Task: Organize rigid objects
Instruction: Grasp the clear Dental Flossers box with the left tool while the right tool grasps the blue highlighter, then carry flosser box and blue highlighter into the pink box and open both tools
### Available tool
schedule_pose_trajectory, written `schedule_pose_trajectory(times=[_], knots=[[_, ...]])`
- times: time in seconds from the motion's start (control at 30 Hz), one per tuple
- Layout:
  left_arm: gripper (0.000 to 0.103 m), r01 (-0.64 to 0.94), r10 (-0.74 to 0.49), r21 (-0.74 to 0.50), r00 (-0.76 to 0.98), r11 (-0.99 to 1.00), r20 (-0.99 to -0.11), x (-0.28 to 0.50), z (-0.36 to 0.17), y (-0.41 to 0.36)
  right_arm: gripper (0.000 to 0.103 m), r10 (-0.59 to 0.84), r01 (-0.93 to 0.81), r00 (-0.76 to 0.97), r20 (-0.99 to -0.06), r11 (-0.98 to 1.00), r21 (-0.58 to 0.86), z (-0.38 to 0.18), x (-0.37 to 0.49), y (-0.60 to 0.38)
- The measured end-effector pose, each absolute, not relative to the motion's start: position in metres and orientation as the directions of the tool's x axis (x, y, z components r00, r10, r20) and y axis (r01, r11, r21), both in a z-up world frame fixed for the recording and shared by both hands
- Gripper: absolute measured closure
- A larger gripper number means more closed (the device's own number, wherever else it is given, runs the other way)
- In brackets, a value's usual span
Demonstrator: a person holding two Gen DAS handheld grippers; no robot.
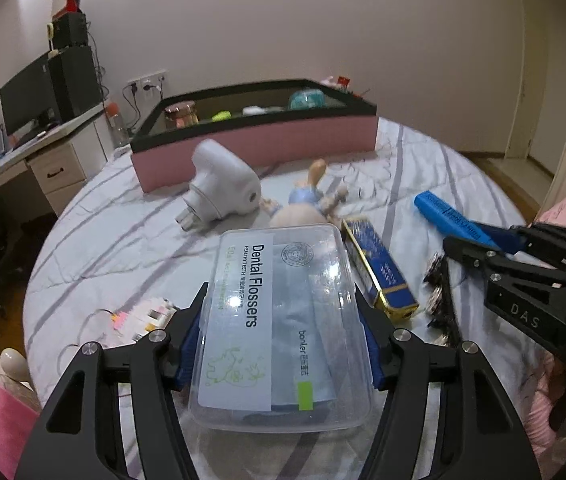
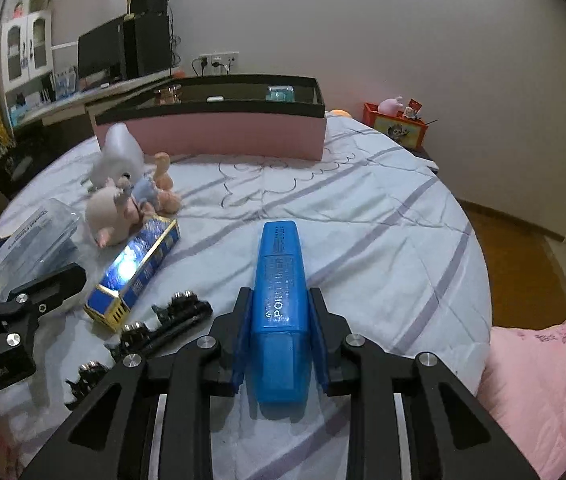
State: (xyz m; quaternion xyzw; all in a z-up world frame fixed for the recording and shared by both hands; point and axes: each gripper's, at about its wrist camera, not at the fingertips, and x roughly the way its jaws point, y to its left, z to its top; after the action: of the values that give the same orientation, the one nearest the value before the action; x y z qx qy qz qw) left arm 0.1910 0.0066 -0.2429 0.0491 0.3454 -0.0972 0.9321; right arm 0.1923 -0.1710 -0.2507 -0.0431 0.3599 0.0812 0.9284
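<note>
Both grippers loaded, pink open-topped box [image 1: 259,144] waiting at the far side
Left gripper [image 1: 281,344] clamps the clear plastic floss box [image 1: 279,320], right gripper [image 2: 281,336] pinches the blue highlighter pen [image 2: 279,300], both near, likely bound for it

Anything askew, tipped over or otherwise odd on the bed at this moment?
Yes: the rabbit figurine and white plug-in device lie tipped on their sides on the bedspread, outside the pink box.

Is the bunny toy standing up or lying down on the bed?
Lying down. The bunny toy is tipped over on the bedsheet beside the blue and gold box, its ears stretched along the sheet.
</note>
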Motion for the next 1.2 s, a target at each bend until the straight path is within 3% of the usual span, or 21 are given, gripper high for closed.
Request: schedule_pose_trajectory(times=[0.3,0.67,0.93,1.2], knots=[[0.040,0.168,-0.131,0.017,0.827,0.986,-0.546,0.180,-0.195,0.015,0.076,0.228,-0.232,0.802,-0.552,0.971,0.063,-0.198,0.174,-0.160],[0.040,0.096,-0.068,0.053,0.915,0.994,-0.397,0.166,-0.133,0.029,0.076,0.274,-0.290,0.871,-0.407,0.957,0.023,-0.134,0.164,-0.123],[0.039,0.023,-0.001,0.067,0.947,0.997,-0.320,0.171,-0.106,0.043,0.076,0.291,-0.309,0.886,-0.361,0.951,0.007,-0.111,0.175,-0.111],[0.039,0.029,-0.002,0.084,0.954,0.996,-0.299,0.189,-0.099,0.041,0.076,0.298,-0.320,0.889,-0.348,0.947,-0.006,-0.102,0.195,-0.102]])
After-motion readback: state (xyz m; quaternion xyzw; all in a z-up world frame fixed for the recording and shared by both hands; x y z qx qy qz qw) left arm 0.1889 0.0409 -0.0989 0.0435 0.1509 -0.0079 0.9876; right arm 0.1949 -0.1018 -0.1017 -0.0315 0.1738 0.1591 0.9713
